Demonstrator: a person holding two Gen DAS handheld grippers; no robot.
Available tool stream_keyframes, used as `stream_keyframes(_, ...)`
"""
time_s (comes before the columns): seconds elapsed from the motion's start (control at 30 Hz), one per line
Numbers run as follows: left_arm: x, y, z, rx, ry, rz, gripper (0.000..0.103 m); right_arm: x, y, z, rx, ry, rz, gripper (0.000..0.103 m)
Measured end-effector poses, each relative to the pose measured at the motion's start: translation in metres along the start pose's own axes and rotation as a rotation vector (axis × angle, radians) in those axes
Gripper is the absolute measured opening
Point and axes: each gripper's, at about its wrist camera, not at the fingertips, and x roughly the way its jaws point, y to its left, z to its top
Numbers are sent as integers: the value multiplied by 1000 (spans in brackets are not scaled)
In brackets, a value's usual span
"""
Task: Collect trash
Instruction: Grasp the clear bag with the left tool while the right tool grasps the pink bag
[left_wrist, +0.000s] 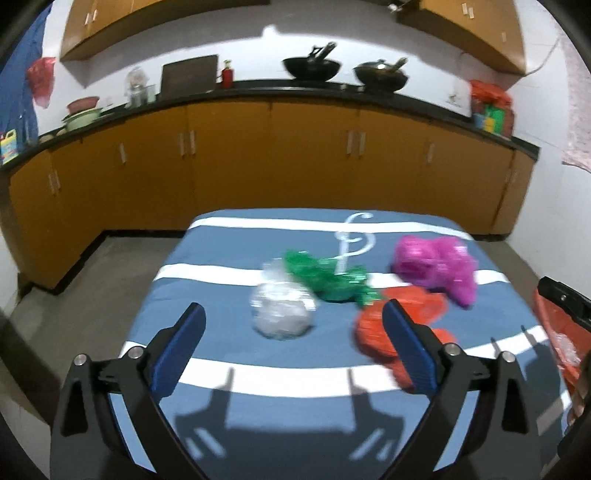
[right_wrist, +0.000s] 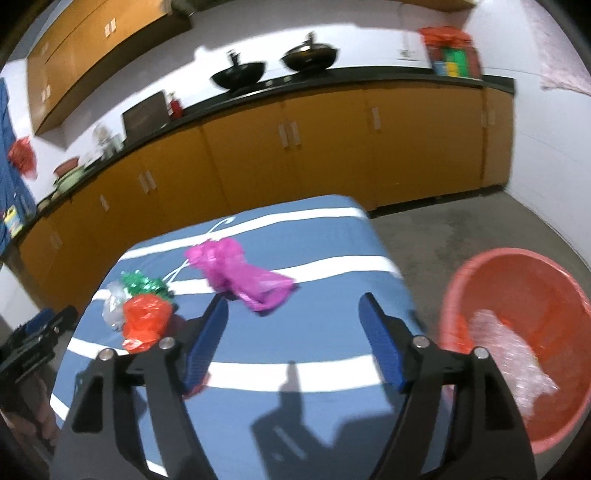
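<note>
Crumpled plastic trash lies on a blue cloth with white stripes: a clear wad, a green one, an orange-red one and a magenta one. My left gripper is open and empty above the cloth, just short of the clear wad. My right gripper is open and empty, close to the magenta wad. The orange-red wad, green wad and clear wad lie to its left. A red basin at the right holds a clear plastic piece.
The cloth-covered table stands on a grey floor. Orange cabinets under a black counter run along the back wall, with two black woks on top. The left gripper shows at the right view's left edge.
</note>
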Motion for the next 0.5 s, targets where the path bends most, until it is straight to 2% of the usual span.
stream_keyframes(0.2,40,22,4,-11,73,32,98,36,22,10,-46,31,20,86)
stream_keyframes(0.5,74,19,10,-21,145,1,98,87,45,29,-116,66,33,86)
